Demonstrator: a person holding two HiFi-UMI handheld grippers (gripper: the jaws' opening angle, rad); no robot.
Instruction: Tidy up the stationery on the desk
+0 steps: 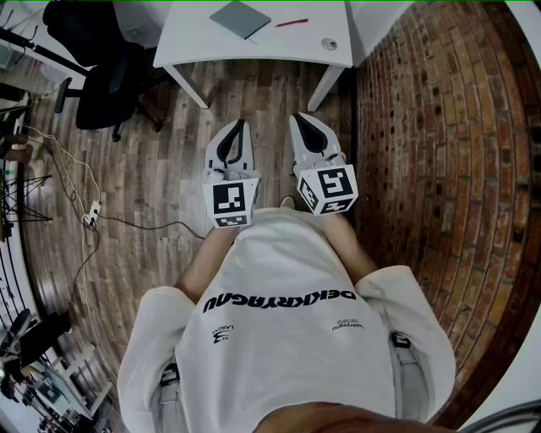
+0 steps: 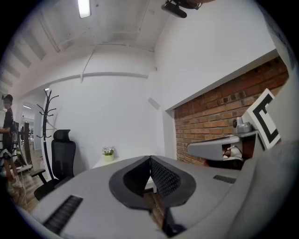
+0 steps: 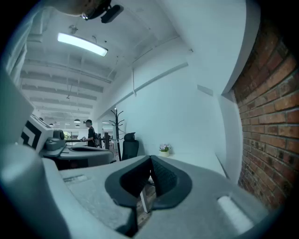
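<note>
An office — white desk [image 1: 279, 46], swivel chair [image 1: 106, 80], coat stand [image 2: 46, 116]

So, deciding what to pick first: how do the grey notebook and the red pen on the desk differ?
The grey notebook is a broad slab; the red pen a thin stick. The notebook lies skewed; the pen, right of it, nearly straight across. Both rest on the white desk.

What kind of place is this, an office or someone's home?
Most likely an office: a white desk with a black swivel chair beside it, a coat stand against the wall, and long ceiling strip lights overhead.
</note>
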